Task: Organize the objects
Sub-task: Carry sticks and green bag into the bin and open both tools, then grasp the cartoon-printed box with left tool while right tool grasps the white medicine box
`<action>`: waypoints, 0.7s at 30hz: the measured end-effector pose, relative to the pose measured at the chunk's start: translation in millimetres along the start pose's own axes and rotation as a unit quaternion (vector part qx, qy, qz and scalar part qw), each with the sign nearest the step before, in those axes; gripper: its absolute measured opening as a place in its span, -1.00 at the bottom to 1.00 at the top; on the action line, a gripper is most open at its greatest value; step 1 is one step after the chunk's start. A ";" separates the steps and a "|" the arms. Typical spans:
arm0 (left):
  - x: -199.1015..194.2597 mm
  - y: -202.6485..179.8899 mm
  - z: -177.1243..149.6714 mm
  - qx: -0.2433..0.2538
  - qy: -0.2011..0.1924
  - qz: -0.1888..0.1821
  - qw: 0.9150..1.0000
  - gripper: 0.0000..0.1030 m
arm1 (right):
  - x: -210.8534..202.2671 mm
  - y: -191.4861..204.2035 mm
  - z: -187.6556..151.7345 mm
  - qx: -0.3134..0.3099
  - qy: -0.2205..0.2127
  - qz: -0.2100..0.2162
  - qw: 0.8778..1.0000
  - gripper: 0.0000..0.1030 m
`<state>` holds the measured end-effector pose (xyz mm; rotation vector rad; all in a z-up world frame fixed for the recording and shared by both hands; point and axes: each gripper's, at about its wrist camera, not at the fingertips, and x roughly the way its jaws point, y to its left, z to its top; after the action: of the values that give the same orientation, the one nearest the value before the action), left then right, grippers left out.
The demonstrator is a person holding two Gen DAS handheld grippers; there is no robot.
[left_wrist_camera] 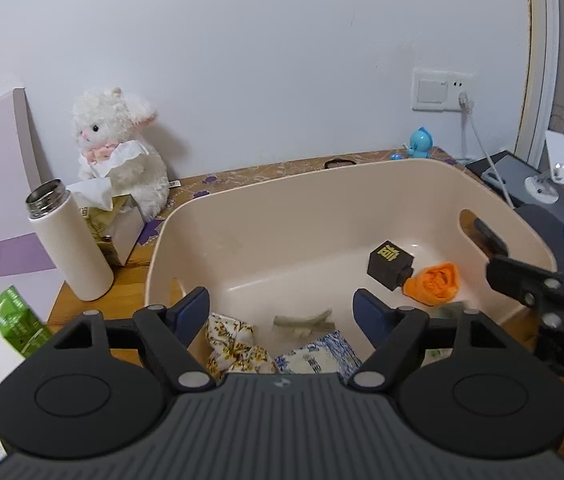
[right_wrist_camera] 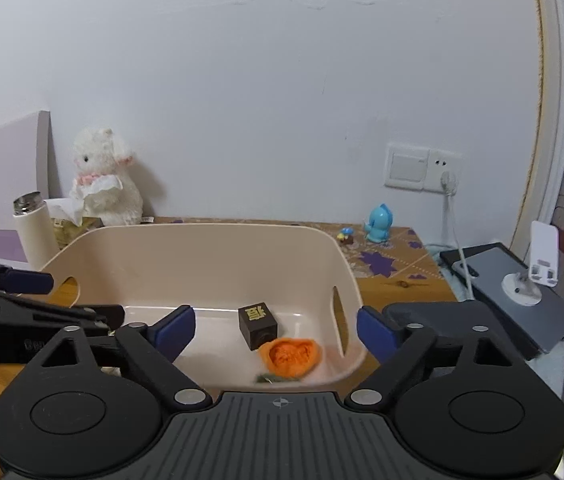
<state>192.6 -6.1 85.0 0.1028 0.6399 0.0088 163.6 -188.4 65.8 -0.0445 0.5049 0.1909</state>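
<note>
A beige plastic bin (left_wrist_camera: pixel 242 216) (right_wrist_camera: pixel 202 248) stands on the wooden table. Inside lie a dark cube with a gold character (left_wrist_camera: pixel 390 264) (right_wrist_camera: pixel 258 324), an orange knitted flower (left_wrist_camera: pixel 437 283) (right_wrist_camera: pixel 291 355), a floral cloth scrunchie (left_wrist_camera: pixel 234 344), a grey hair clip (left_wrist_camera: pixel 303 322) and a blue-white packet (left_wrist_camera: pixel 317 354). My left gripper (left_wrist_camera: pixel 282 312) is open and empty over the bin's near edge. My right gripper (right_wrist_camera: pixel 276 332) is open and empty, just before the bin's near wall. Each gripper shows at the edge of the other's view.
A white flask (left_wrist_camera: pixel 68 240), a tissue box (left_wrist_camera: pixel 118 224) and a plush lamb (left_wrist_camera: pixel 118 148) stand at the left. A green carton (left_wrist_camera: pixel 18 320) lies near left. A blue toy (right_wrist_camera: pixel 379 222), a tablet (right_wrist_camera: pixel 521 284), a phone stand (right_wrist_camera: pixel 537 268) and a plugged cable (right_wrist_camera: pixel 451 216) are at the right.
</note>
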 end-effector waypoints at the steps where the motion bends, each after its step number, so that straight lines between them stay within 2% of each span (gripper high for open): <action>1: -6.4 1.3 -0.7 -0.005 -0.002 -0.003 1.000 0.62 | -6.4 -1.0 -0.8 0.000 -0.001 0.000 1.000 0.81; 3: -17.7 2.5 -3.1 -0.012 -0.006 -0.006 1.000 0.77 | -19.3 -3.2 -3.0 0.000 -0.005 0.001 1.000 0.86; 13: -58.7 -7.7 -39.2 -0.005 0.000 -0.018 1.000 0.86 | -52.1 -3.9 -30.4 -0.035 0.014 -0.011 0.999 0.96; 16: -60.1 -11.4 -53.8 0.000 0.009 -0.025 1.000 0.91 | -51.8 -5.1 -42.8 -0.033 0.032 -0.010 0.999 0.96; 21: -50.8 -15.7 -76.4 0.007 0.032 -0.016 0.999 0.91 | -45.7 -4.9 -65.9 -0.033 0.060 -0.010 0.998 0.96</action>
<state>105.9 -16.6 52.8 0.1067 0.7049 -0.0226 94.0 -206.9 30.3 -0.1249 0.6177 0.1860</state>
